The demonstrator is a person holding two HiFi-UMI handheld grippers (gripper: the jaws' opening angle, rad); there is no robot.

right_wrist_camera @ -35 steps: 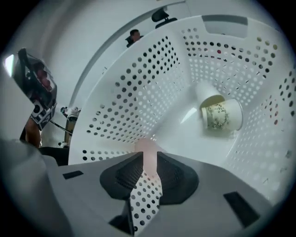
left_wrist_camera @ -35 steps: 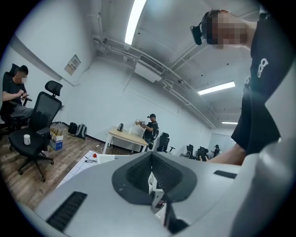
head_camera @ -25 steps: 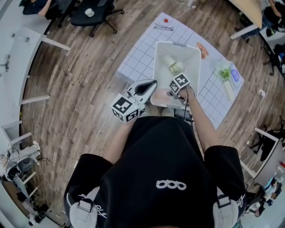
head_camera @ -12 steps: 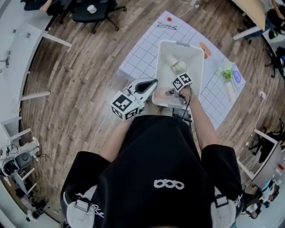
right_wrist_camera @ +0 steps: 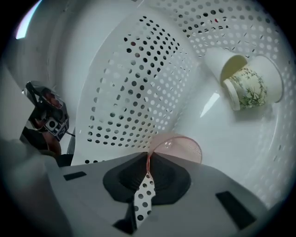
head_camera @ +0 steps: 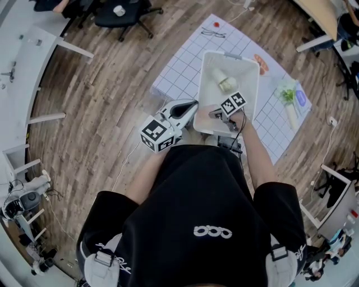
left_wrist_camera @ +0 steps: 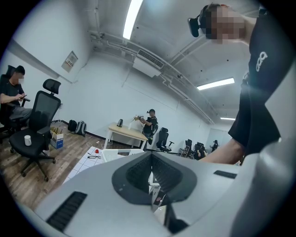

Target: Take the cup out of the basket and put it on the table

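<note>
A white perforated basket [head_camera: 201, 84] stands on a grid mat on the floor. My right gripper [head_camera: 216, 114] reaches into its near end. In the right gripper view its jaws have just been closing and are shut on the rim of a clear pink cup [right_wrist_camera: 179, 147], whose wall sits between the pads [right_wrist_camera: 163, 172]. Two paper cups [right_wrist_camera: 247, 87] lie on their sides at the basket's far end, also seen from above as paper cups [head_camera: 223, 82]. My left gripper [head_camera: 193, 105] hangs shut and empty just left of the basket, outside it.
The white grid mat [head_camera: 182, 70] carries small items: a green bunch [head_camera: 283, 94], a blue piece [head_camera: 299, 97], an orange piece [head_camera: 257, 63] and glasses [head_camera: 215, 33]. An office chair [head_camera: 115, 14] stands far left; a desk leg [head_camera: 314, 40] is at the right. A cable runs by my feet.
My right gripper has shifted a little further in over the basket and tipped. The left gripper has stayed where it was.
</note>
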